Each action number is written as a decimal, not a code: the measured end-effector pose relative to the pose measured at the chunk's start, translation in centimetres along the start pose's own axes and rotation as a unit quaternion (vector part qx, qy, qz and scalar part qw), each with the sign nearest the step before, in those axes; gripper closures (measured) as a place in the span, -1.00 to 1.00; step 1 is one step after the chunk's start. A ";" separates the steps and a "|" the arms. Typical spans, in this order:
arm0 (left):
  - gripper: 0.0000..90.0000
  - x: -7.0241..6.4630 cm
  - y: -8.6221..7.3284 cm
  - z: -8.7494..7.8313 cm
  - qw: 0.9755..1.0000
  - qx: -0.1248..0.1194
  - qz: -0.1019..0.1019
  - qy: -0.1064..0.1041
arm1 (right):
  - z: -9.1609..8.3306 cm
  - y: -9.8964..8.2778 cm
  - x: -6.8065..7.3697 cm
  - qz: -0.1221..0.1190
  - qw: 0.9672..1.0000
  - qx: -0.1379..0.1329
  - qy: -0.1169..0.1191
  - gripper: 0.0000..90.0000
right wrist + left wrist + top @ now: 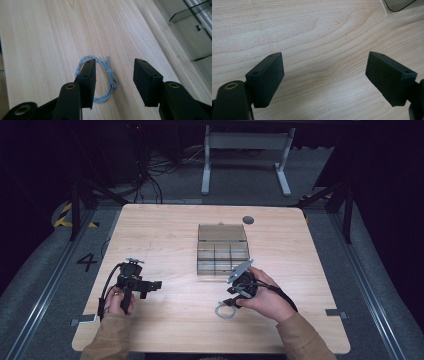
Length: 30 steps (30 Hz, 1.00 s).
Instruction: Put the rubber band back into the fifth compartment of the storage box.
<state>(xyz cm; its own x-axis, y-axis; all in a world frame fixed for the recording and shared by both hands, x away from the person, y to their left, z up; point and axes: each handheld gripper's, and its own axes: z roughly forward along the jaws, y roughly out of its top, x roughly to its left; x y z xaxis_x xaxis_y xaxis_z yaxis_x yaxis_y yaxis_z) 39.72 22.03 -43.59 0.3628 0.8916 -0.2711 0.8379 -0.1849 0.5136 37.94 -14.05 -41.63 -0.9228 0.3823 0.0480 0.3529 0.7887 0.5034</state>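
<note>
The bench [165,235] is pale wood with a fine, wavy brown grain. Both the left gripper [324,80] and the right gripper [114,82] are matte black, with brass-coloured rings at their joints. The looped cord [107,75] is light blue and partly twisted. The compartment box [222,251] is clear with a smoky grey tint. The sleeves [107,340] are tan. The floor [40,270] is grey, marked with a black "4" [86,262] and yellow-and-black striped tape [65,215].

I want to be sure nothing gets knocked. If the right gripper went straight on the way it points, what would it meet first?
Probably the blue string loop lying on the table; the open right gripper already straddles one side of it. Beyond is bare wood, though depth is unclear.
</note>
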 end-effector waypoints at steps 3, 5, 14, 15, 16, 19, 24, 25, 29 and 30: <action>-0.65 0.0 0.0 0.0 1.000 0.001 0.001 -0.001 | 0.9 -0.1 -0.1 0.000 1.000 0.006 0.005 0.22; -0.65 0.0 0.0 0.0 1.000 0.001 0.001 -0.001 | 1.3 -0.1 0.0 -0.007 1.000 0.010 0.006 0.24; -0.65 0.1 0.0 0.0 1.000 0.001 0.001 0.000 | 2.6 -0.2 0.0 -0.025 0.999 0.021 0.006 0.35; -0.65 0.1 0.0 0.0 1.000 0.000 0.000 0.001 | 2.6 -0.2 0.0 -0.031 0.999 0.021 0.004 0.37; -0.65 0.1 0.0 0.0 1.000 0.000 0.000 0.001 | 2.6 -0.2 0.0 -0.035 0.999 0.021 0.003 0.38; -0.65 0.0 0.0 0.0 1.000 0.000 0.001 0.000 | 2.7 -0.1 0.2 -0.043 0.999 0.024 -0.001 0.45; -0.65 0.0 0.1 0.0 1.000 0.001 0.000 0.000 | 2.8 -0.1 0.3 -0.048 0.998 0.030 -0.005 0.61; -0.65 0.0 0.1 0.0 1.000 0.001 0.000 0.000 | 2.8 -0.1 0.3 -0.050 0.998 0.031 -0.006 0.66; -0.65 0.0 0.1 0.0 1.000 0.001 0.000 0.000 | 2.8 -0.1 0.4 -0.052 0.998 0.032 -0.008 0.82; -0.65 0.0 0.1 0.0 1.000 0.000 0.000 0.000 | 2.8 0.0 0.4 -0.054 0.998 0.033 -0.005 0.89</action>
<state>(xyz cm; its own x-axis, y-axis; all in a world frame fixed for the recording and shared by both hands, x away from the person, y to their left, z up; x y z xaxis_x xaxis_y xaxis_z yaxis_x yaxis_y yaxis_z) 39.78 22.03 -43.57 0.3629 0.8915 -0.2710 0.8383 -0.1854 0.5128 37.96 -12.57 -44.03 -0.9547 0.2973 -0.0131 0.2604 0.8557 0.4471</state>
